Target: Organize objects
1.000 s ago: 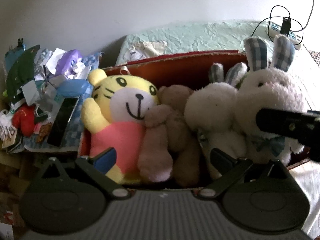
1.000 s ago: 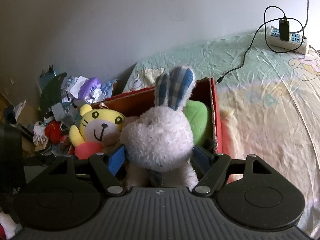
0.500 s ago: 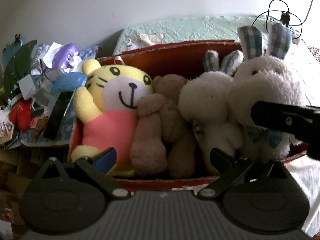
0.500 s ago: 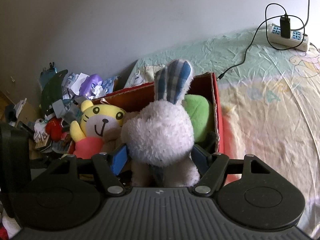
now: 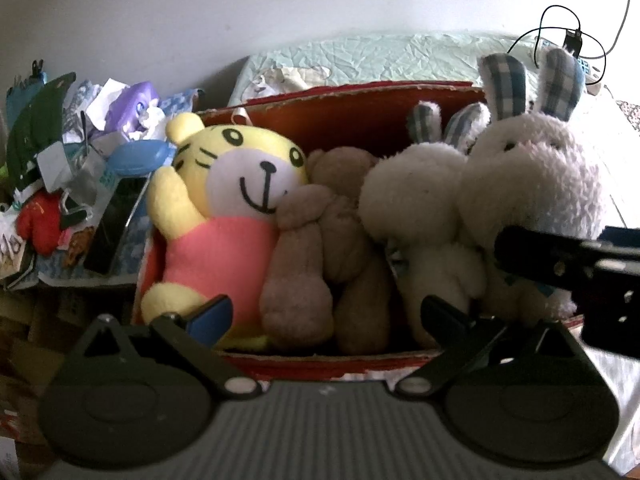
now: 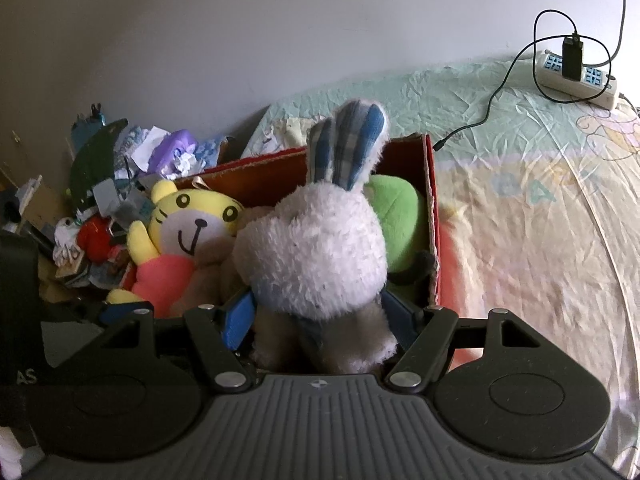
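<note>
A red cardboard box (image 5: pixel 360 104) on the bed holds plush toys in a row: a yellow tiger in a pink shirt (image 5: pixel 236 208), a brown bear (image 5: pixel 332 248) and a small white bunny (image 5: pixel 416 208). At the box's right end stands a bigger white bunny with plaid ears (image 6: pixel 316 248), upright. My right gripper (image 6: pixel 318 316) is shut on its body, a blue pad pressed on each side. The bunny (image 5: pixel 536 184) and right gripper (image 5: pixel 560 264) also show in the left wrist view. Behind the bunny lies a green plush (image 6: pixel 396 216). My left gripper (image 5: pixel 324 316) stands open before the box's near wall, holding nothing.
Left of the box is a heap of clutter (image 5: pixel 80 152) with papers, a purple toy and a red toy. The bed sheet (image 6: pixel 540 220) stretches to the right. A power strip (image 6: pixel 576 76) with a plugged-in cable lies by the wall at the far right.
My left gripper has drawn back a little, so the box's near wall now shows. My right gripper still grips the plaid-eared bunny, which has shifted slightly at the box's right end.
</note>
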`<control>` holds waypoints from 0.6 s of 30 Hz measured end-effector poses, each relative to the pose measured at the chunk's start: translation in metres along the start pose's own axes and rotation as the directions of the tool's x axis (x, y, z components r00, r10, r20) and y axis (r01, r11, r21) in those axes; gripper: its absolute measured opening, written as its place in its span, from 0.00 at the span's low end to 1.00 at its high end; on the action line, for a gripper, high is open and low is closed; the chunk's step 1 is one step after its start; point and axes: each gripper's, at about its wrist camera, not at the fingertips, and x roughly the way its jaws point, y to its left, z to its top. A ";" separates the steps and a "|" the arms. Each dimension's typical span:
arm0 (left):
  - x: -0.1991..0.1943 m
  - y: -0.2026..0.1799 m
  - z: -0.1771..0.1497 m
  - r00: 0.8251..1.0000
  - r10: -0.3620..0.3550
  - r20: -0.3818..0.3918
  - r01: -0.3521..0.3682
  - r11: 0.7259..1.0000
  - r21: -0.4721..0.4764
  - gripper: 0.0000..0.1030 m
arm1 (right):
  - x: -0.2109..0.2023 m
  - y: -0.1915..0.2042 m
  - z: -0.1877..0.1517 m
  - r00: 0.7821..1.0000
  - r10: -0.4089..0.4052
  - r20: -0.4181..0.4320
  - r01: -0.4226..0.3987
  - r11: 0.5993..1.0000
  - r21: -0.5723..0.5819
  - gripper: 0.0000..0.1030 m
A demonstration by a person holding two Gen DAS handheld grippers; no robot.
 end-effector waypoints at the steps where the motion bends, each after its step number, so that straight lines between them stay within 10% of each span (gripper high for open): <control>1: 0.000 0.000 0.000 1.000 0.000 0.001 0.000 1.000 -0.003 1.00 | 0.002 0.001 -0.001 1.000 -0.007 -0.006 0.007 1.000 -0.005 0.71; 18: 0.005 0.003 -0.007 0.999 -0.017 0.040 0.018 1.000 -0.022 1.00 | 0.012 0.003 -0.009 0.998 -0.056 -0.034 0.056 0.998 0.006 0.68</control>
